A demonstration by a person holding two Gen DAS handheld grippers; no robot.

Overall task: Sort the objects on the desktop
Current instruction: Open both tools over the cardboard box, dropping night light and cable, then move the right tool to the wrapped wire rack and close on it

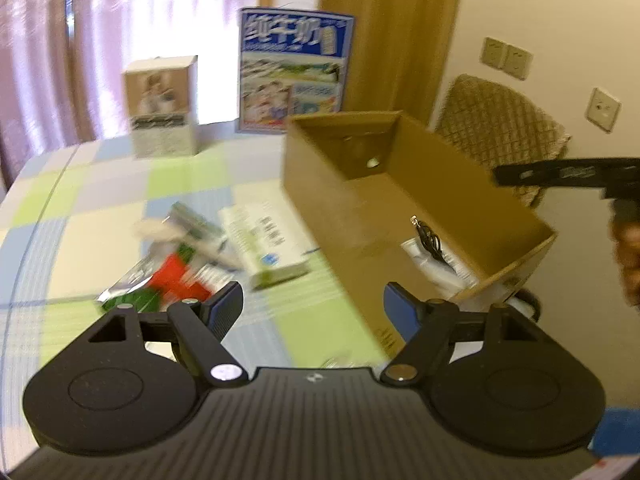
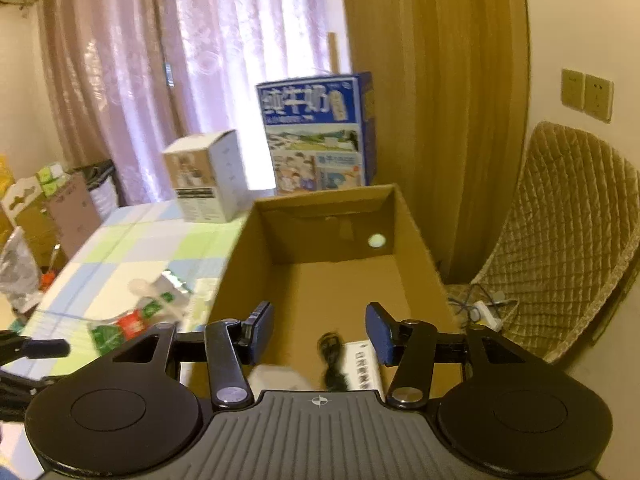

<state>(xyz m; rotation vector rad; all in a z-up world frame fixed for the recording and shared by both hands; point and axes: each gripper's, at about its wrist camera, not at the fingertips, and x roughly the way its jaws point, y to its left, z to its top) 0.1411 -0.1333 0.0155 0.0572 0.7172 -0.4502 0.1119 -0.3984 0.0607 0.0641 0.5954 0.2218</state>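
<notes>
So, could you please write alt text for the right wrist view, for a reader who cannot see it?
The right gripper hangs open and empty over an open cardboard box holding a black cable and a white packet. Left of the box, snack packets lie on a checked tablecloth.

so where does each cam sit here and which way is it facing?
Left wrist: on the left tool, angled down at the table, packets and carton; own open fingers show, with the right tool and a hand at the right edge.
Right wrist: on the right tool, over the carton, looking into it at a cable; own open fingers show, nothing between them, with part of the left tool at the left edge.
Shared: carton, packets, milk box, small box, chair.
</notes>
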